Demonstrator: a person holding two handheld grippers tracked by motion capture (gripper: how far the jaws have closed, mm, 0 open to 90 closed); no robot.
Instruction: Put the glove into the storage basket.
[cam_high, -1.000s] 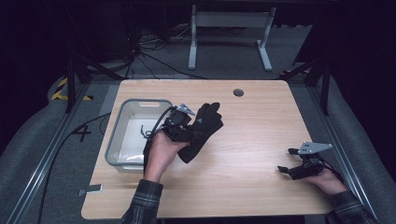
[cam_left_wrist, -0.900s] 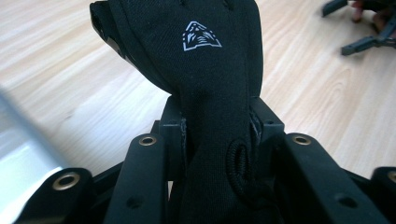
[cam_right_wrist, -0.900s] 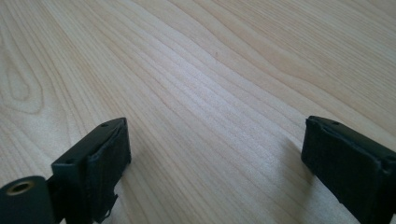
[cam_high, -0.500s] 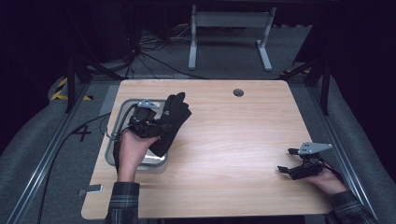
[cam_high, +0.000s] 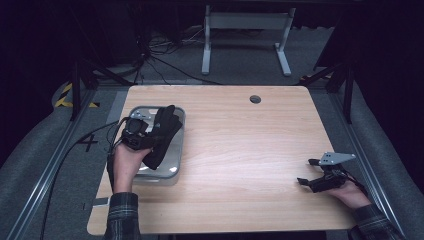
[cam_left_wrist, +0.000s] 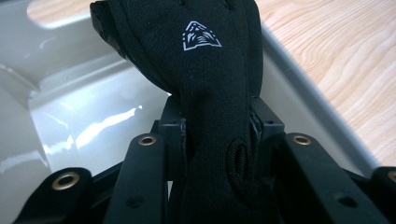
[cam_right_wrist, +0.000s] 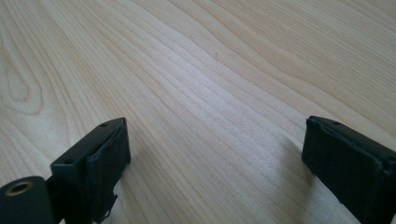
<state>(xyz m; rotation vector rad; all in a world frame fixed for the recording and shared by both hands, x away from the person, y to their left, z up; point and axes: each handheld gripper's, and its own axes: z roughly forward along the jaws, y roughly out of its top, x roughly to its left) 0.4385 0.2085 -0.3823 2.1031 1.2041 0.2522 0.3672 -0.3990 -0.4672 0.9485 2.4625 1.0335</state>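
Since the earlier frame the left tool (cam_high: 150, 134) has carried the black glove (cam_high: 162, 135) leftward, away from the middle of the bench (cam_high: 260, 150), and it now hangs over the clear plastic bin (cam_high: 177, 170) at the bench's left side. The right tool (cam_high: 322, 179) has kept its place near the right edge, low over the wood.

In the left gripper view the jaws pinch the glove (cam_left_wrist: 210, 93) between them, closed partway on bunched fabric near the cuff loop, with the fingers end and its small white logo dangling toward the bin's floor (cam_left_wrist: 84, 126). The right tool (cam_right_wrist: 215, 172) stands wide open with nothing between its pads, bare wood beneath.

The risk from here, as I judge it, is a sloppy drop: the glove hangs close to the bin's right-hand wall (its rim runs just beside the fabric), so letting go too early could drape it across the rim or spill it back onto the bench. Soft cloth may also cling to a pad on release.
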